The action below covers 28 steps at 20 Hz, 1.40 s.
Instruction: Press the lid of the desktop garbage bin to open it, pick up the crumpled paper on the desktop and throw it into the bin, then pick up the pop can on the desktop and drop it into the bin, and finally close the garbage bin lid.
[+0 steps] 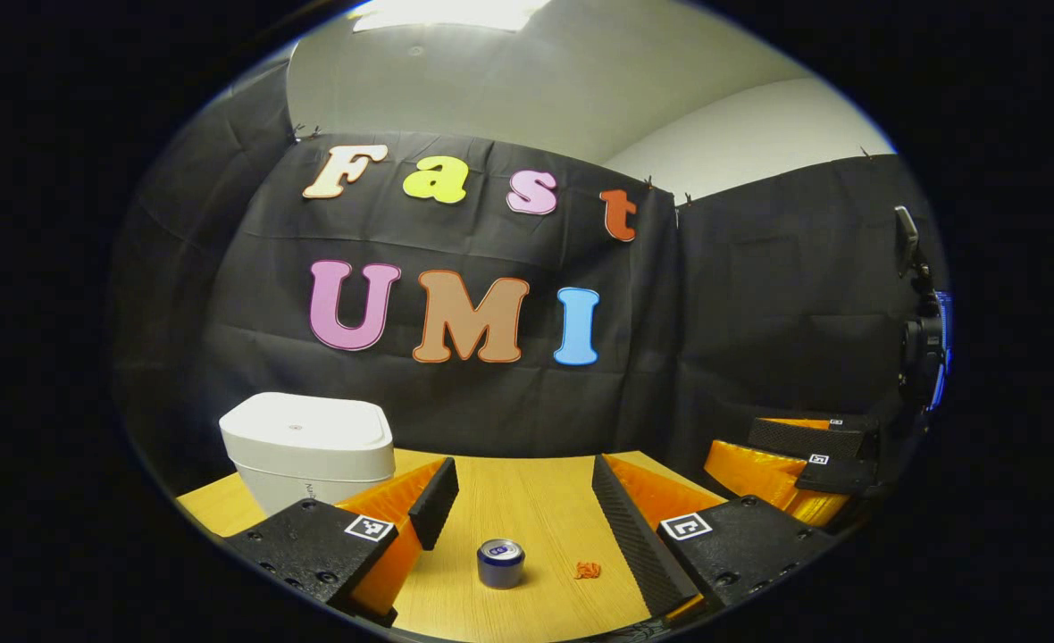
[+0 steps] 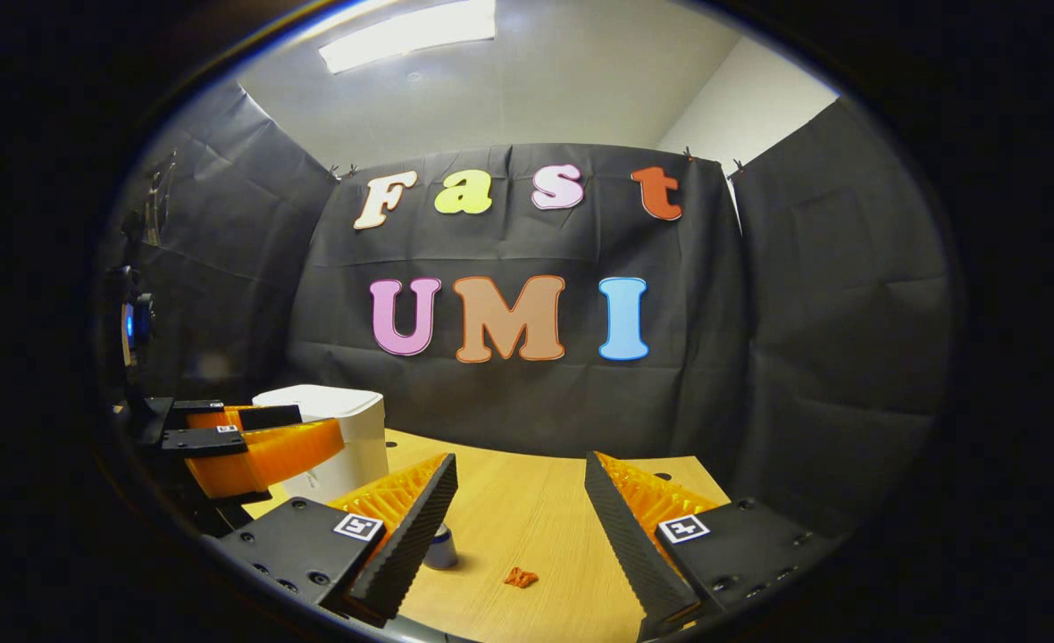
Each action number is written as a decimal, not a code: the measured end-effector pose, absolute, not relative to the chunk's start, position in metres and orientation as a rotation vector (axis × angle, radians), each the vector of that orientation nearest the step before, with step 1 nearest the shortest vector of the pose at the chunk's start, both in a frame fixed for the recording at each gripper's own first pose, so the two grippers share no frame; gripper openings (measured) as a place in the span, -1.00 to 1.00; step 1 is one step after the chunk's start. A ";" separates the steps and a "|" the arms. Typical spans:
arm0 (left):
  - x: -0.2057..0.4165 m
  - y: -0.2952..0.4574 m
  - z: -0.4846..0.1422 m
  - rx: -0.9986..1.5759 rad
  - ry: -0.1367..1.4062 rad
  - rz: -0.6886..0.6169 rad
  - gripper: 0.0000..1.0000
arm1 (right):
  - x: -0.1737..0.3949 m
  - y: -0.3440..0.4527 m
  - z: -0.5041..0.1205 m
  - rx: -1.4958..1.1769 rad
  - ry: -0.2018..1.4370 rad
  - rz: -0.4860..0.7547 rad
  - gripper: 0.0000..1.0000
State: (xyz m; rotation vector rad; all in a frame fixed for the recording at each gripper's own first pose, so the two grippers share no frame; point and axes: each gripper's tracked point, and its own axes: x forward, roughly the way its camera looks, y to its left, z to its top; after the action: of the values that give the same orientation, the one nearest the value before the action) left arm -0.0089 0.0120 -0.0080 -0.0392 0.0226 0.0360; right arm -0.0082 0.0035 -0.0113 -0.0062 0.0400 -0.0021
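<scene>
White garbage bin at lower left of the left gripper view, on the far left part of the table, lid down flat; inside hidden, contents impossible to tell. Same bin at lower left of the right gripper view, partly covered by the left claw.

Pop can upright at bottom centre of the left gripper view, on the table between the left claw's two fingers but touching neither. In the right gripper view, can mostly hidden behind the right claw's near finger. Small orange crumpled paper just right of the can, apart from it; at bottom centre of the right gripper view, lying loose on the wood.

Left claw spread wide, holding nothing. Right claw also spread wide and empty; seen again at lower right of the left gripper view, off the table's right edge.

Table of light wood grain. Black cloth wall behind and at both sides, white ceiling with a bright light panel at the top. Dark camera mount at the right edge of the left gripper view.
</scene>
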 end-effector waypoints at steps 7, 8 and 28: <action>-0.009 0.010 -0.011 -0.046 0.035 0.038 0.84 | -0.008 0.005 -0.014 -0.007 0.053 0.004 0.92; -0.010 0.011 -0.010 -0.043 0.036 0.038 0.84 | -0.008 0.005 -0.015 -0.007 0.054 0.006 0.92; -0.007 0.026 -0.012 -0.064 0.041 0.085 0.85 | -0.002 0.011 -0.018 -0.023 0.071 0.035 0.92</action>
State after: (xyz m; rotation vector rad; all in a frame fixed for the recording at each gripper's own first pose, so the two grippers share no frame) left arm -0.0074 0.0262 -0.0116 -0.0639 0.0409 0.0848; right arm -0.0023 0.0112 -0.0181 -0.0226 0.0713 0.0350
